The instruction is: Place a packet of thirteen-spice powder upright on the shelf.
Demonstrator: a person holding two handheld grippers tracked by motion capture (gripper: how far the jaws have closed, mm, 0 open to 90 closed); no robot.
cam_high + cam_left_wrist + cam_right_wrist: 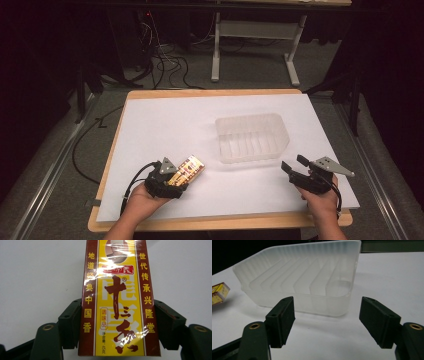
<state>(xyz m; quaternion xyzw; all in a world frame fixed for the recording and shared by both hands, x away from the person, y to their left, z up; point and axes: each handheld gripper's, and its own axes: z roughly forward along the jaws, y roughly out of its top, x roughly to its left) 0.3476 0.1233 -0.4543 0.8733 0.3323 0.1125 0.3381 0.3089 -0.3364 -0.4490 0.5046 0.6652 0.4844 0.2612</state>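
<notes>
Both forearms come in from the near edge of the white-covered surface (pixel 165 120), one at each front corner. The person's left hand (pixel 145 197) wraps the left gripper (pixel 176 176) from below and behind, palm up, and points it forward and to the right, with the grey three-cornered plate on top. Its jaws are closed on the long sides of a red-and-yellow packet (pixel 117 300), a flat box in shiny wrap printed with Chinese characters; in the left gripper view the two black pads press the packet's red borders from either side, and the packet runs straight out ahead between them. From above, the packet (pixel 189 168) sticks out at a slant toward a clear plastic tray (pixel 252 137), which sits upright on the surface right of centre, a little apart from the packet's far end. The right hand (pixel 320 197) holds the right gripper (pixel 294 162) low near the front right corner, aimed forward and to the left at the tray's near right corner. Its jaws stand wide apart with nothing between them; in the right gripper view the ribbed tray (pixel 312 277) lies just beyond their tips, with the packet's end (pixel 219 293) at the left edge.
</notes>
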